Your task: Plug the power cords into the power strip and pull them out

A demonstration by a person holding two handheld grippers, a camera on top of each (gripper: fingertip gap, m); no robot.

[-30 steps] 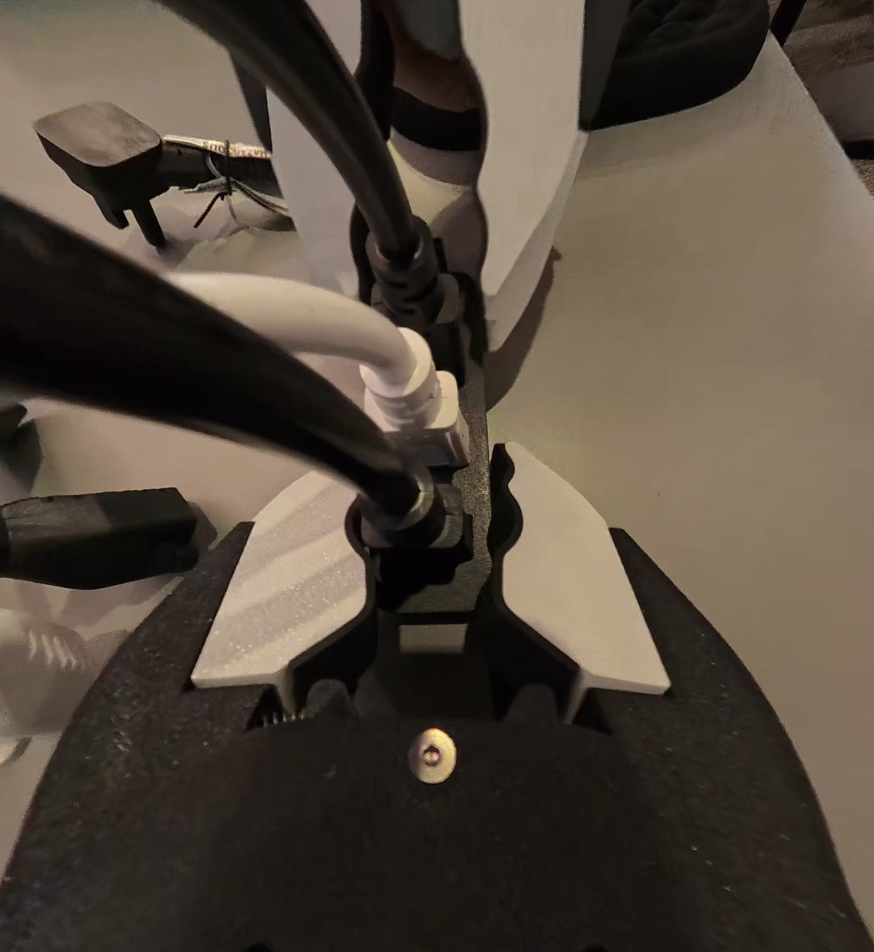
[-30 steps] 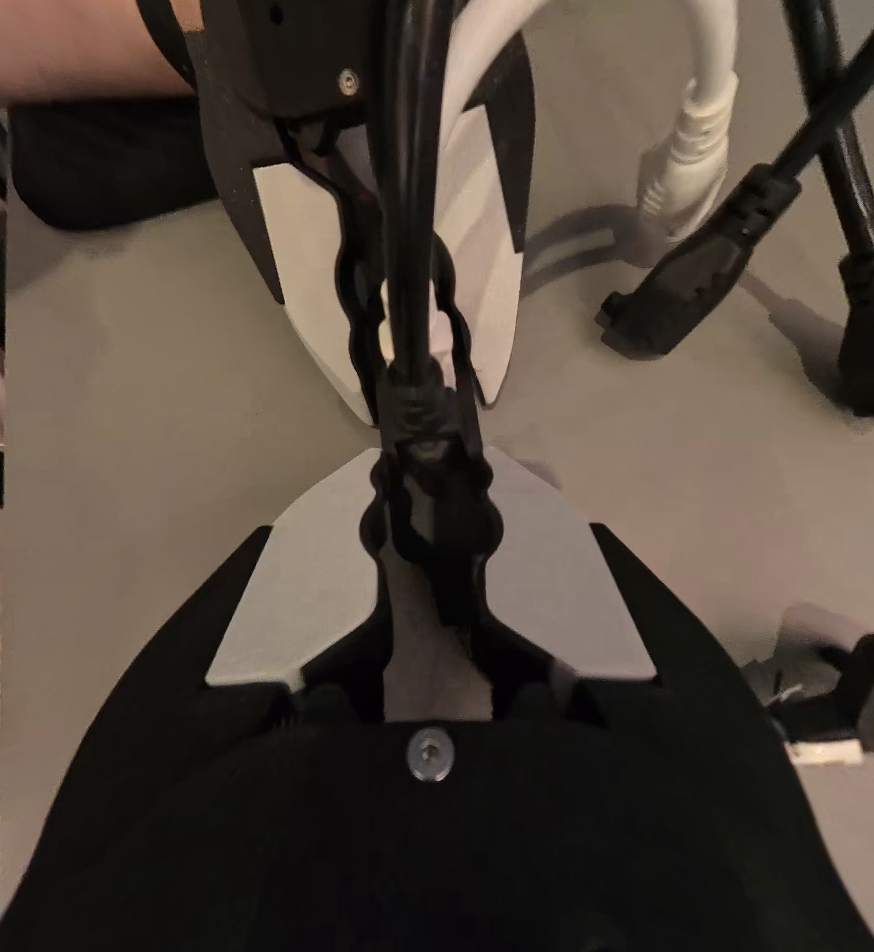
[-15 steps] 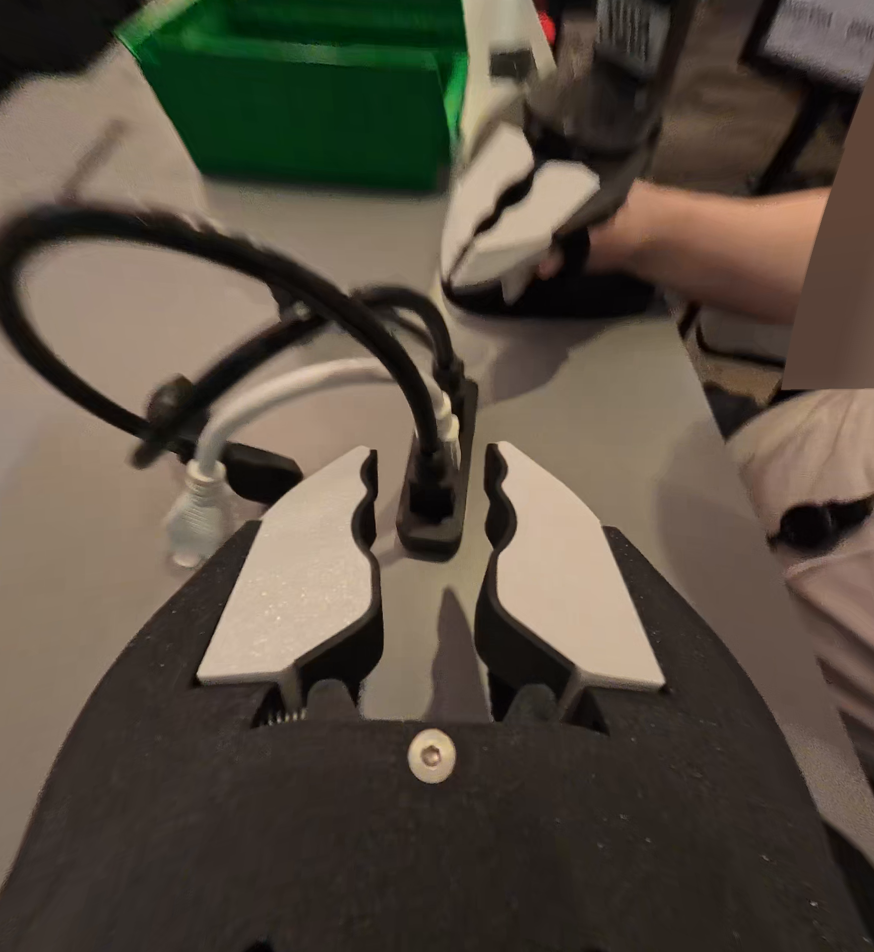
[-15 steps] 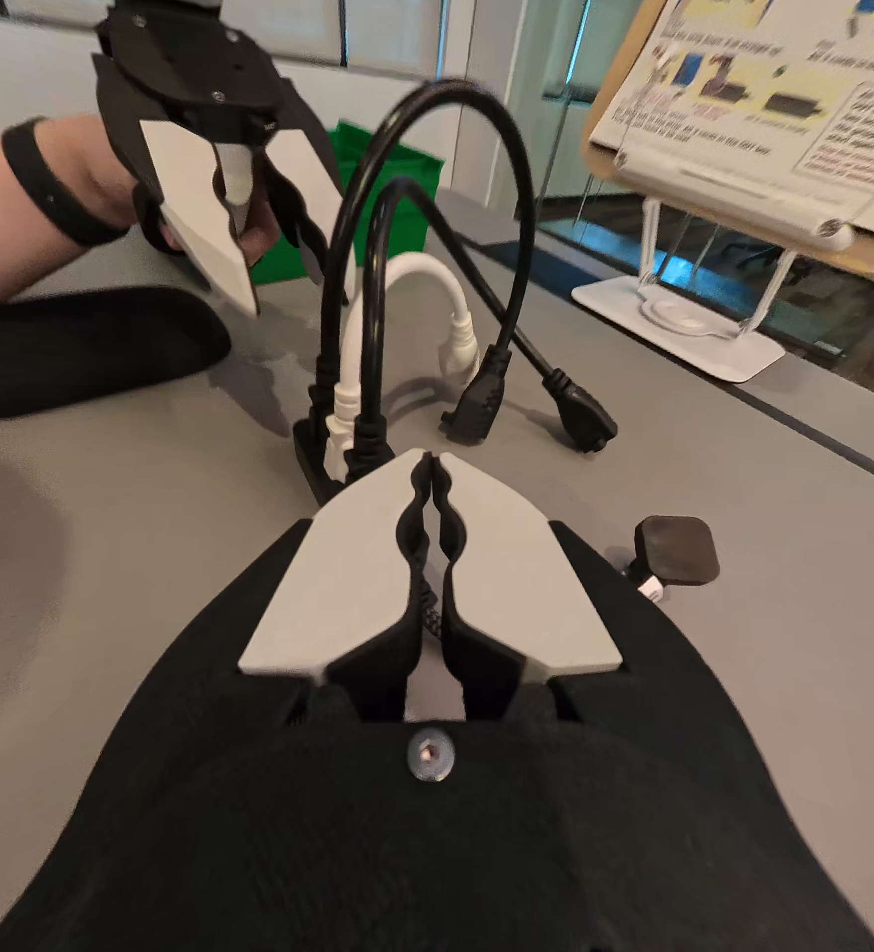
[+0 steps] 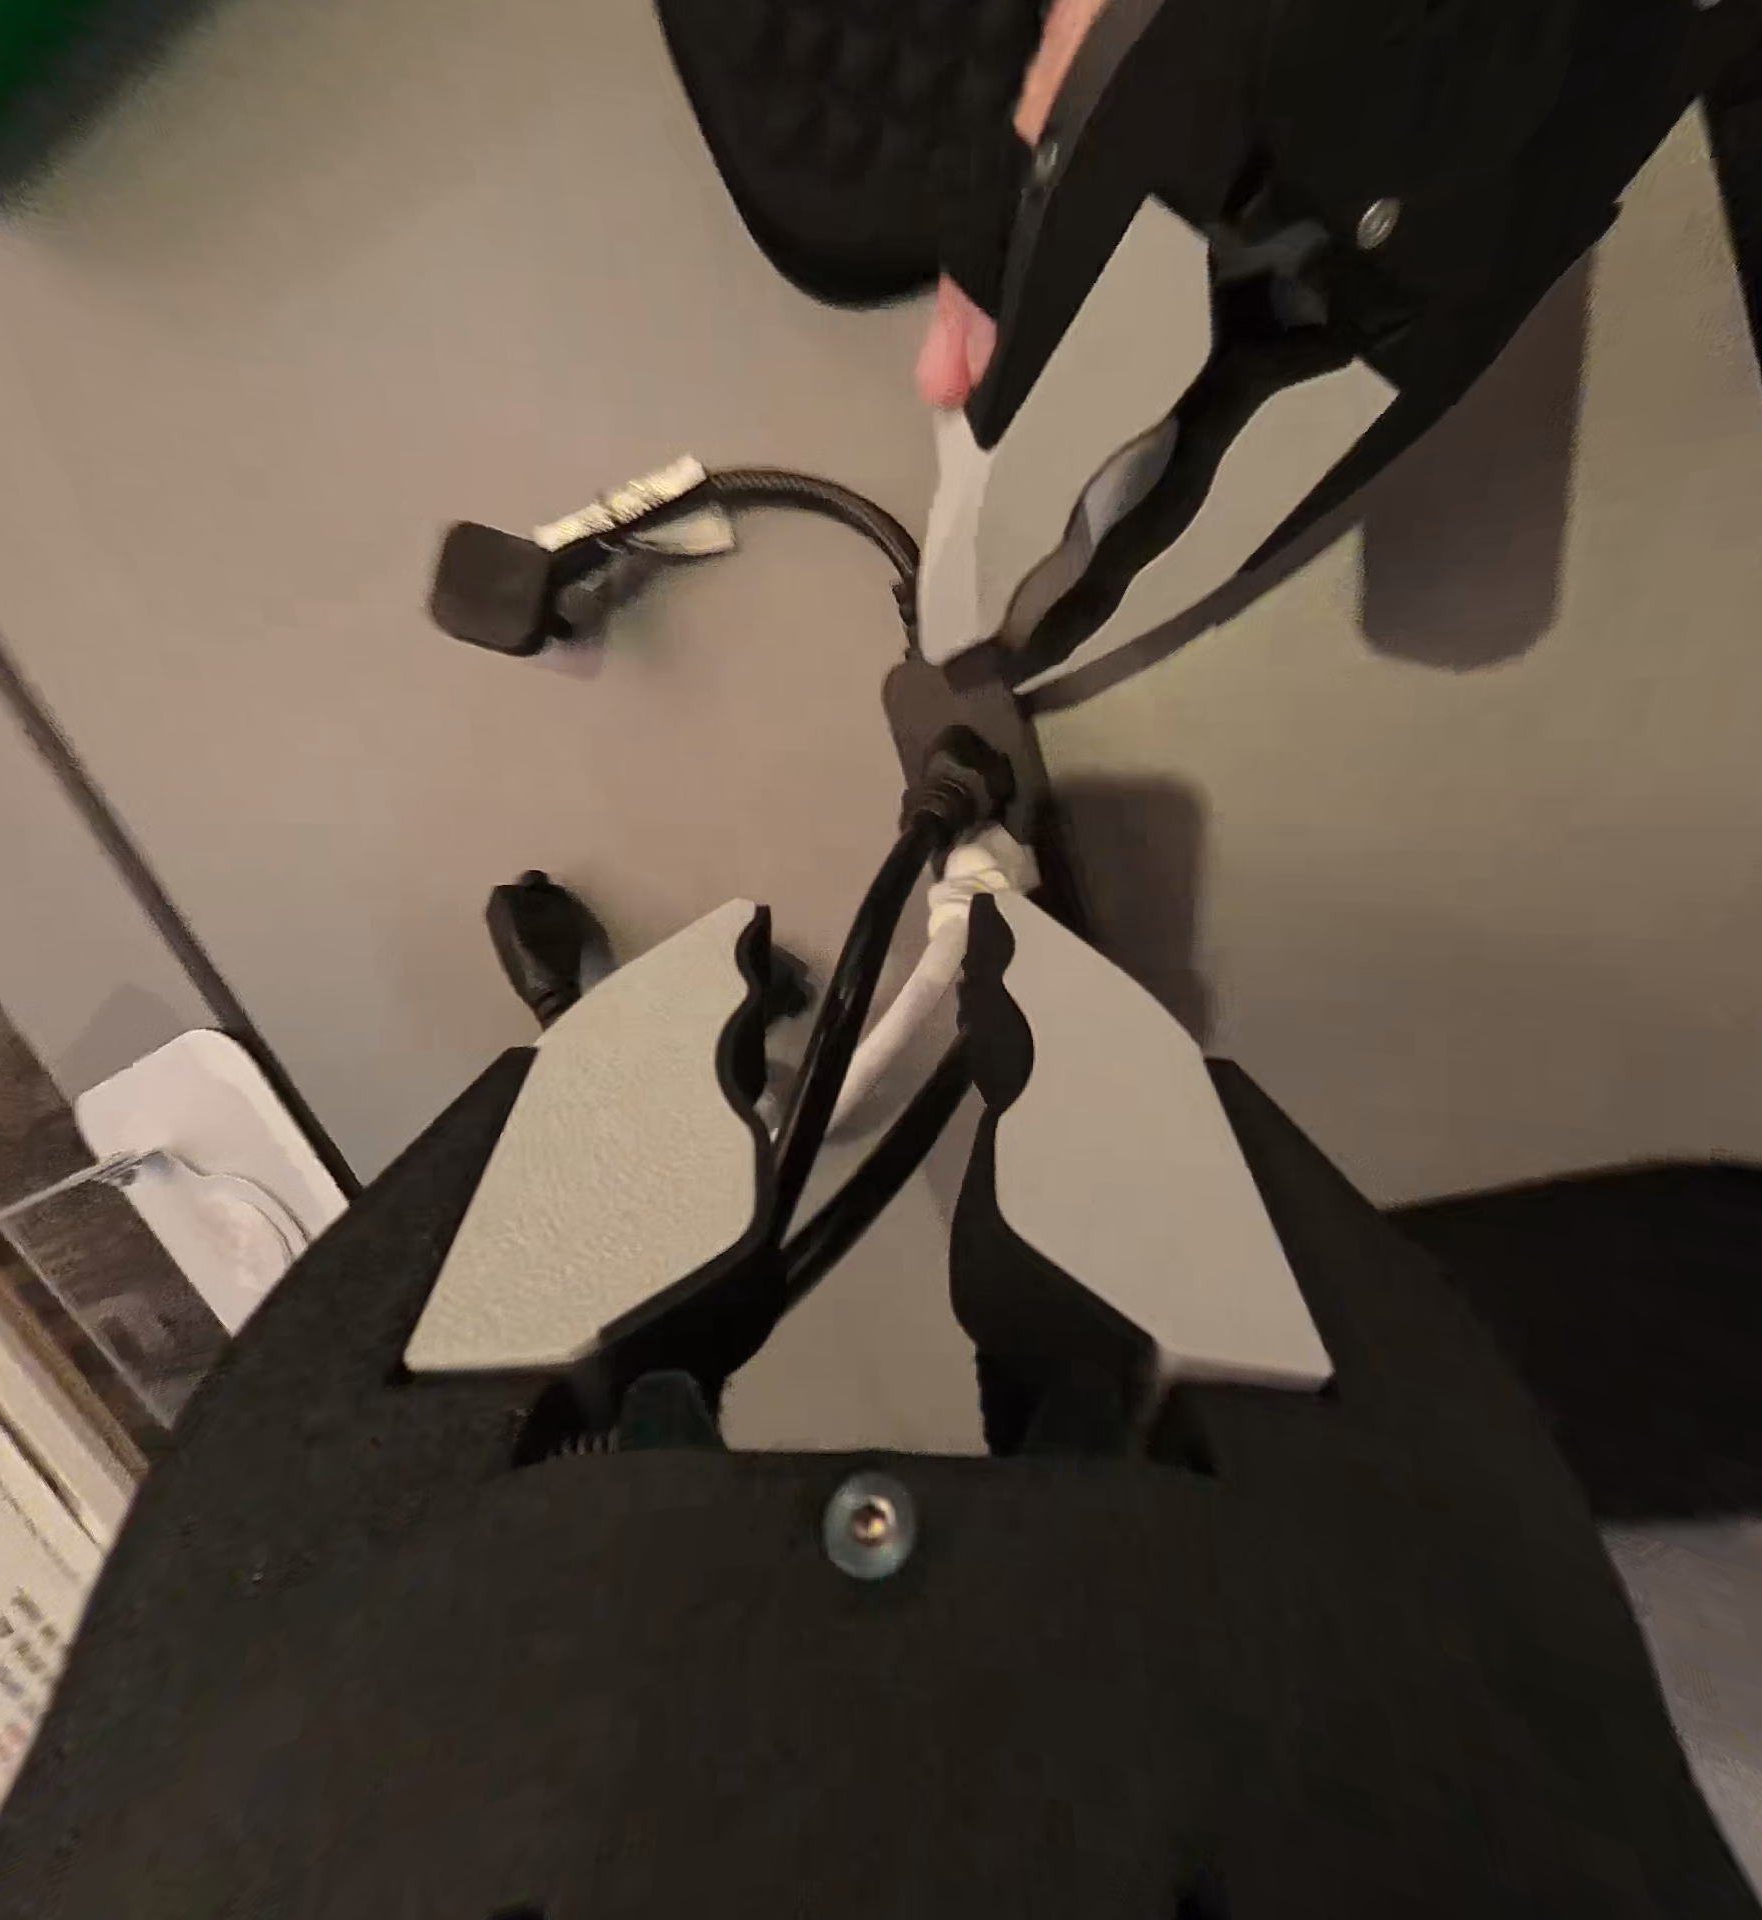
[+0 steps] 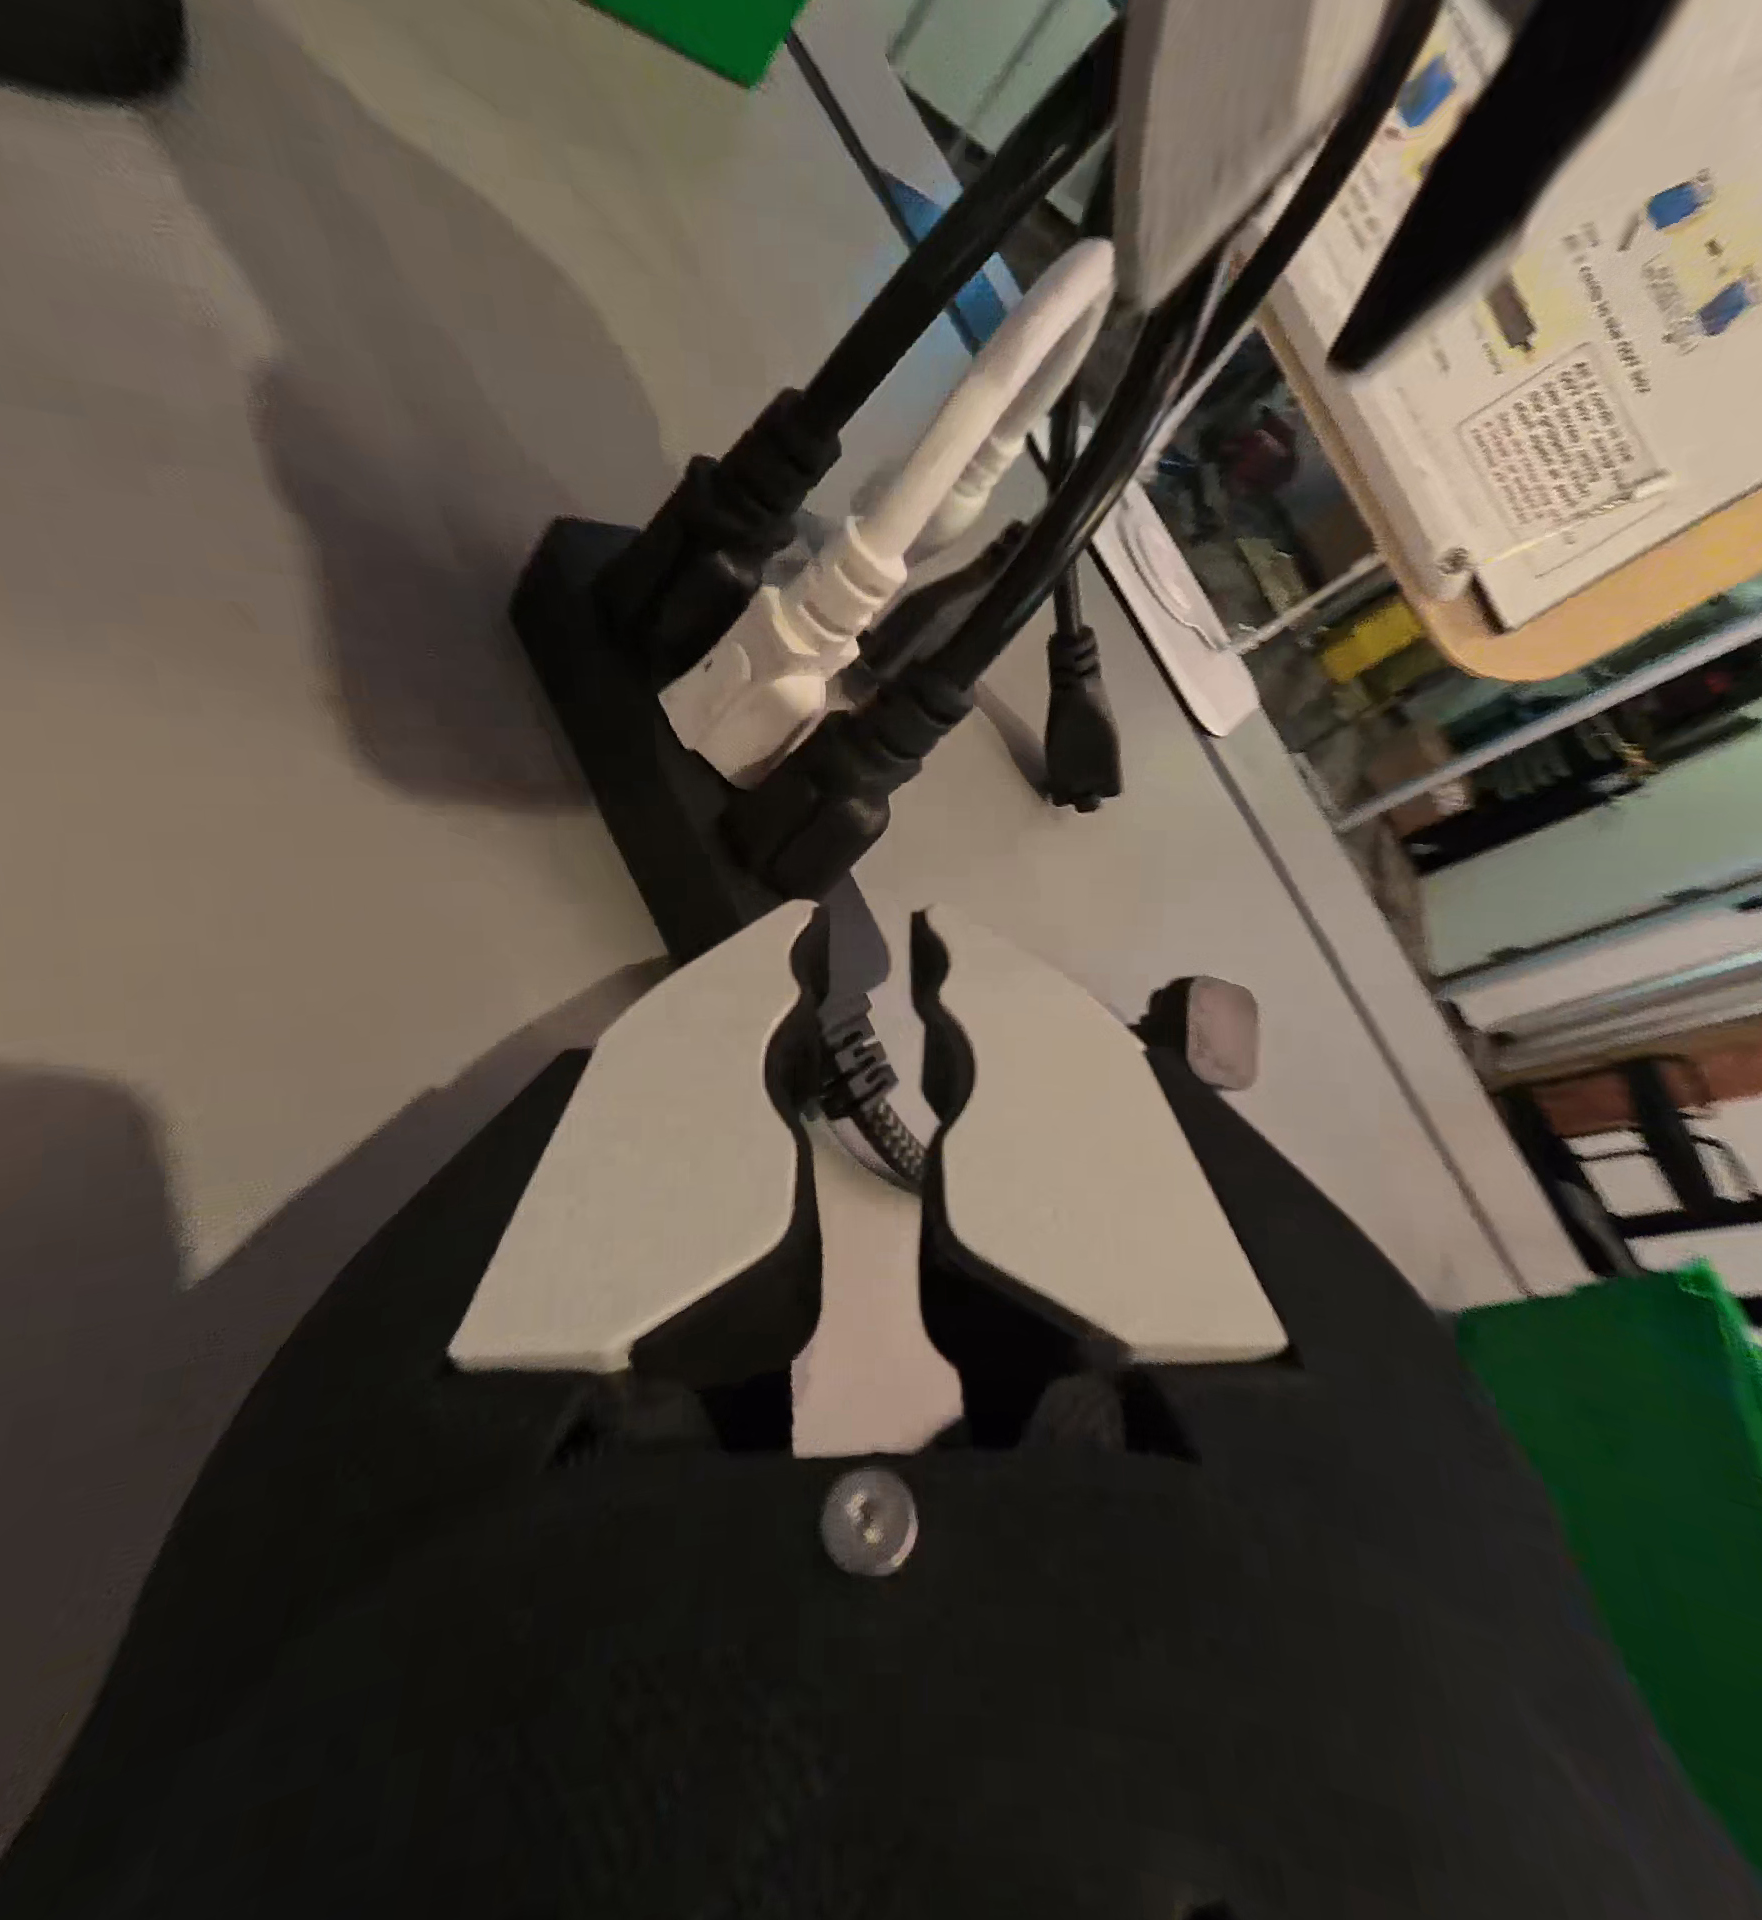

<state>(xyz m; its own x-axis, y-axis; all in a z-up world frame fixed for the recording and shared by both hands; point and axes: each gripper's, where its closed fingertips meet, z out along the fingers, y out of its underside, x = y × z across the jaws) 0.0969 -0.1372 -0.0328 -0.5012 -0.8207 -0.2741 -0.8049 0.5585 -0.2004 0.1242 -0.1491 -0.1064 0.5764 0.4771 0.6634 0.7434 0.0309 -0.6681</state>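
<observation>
My left gripper (image 5: 861, 925) points steeply down, its jaws parted with a clear gap between the grey fingers (image 5: 638, 1122). My right gripper (image 6: 864, 914) is tipped down too and rolled to one side, jaws also apart but with a narrower gap. In the left wrist view the right gripper (image 5: 1002, 649) comes in from the upper right, opposite the left one, and a bit of my hand (image 5: 950, 343) shows behind its black body.

Grey worktop (image 5: 441, 416), dim warm light, hard shadows. Green bin (image 6: 1666, 1475) at one edge. Printed sheet on a clear stand (image 6: 1542, 343) with white base (image 5: 202, 1132) along the far edge; glass partition behind.
</observation>
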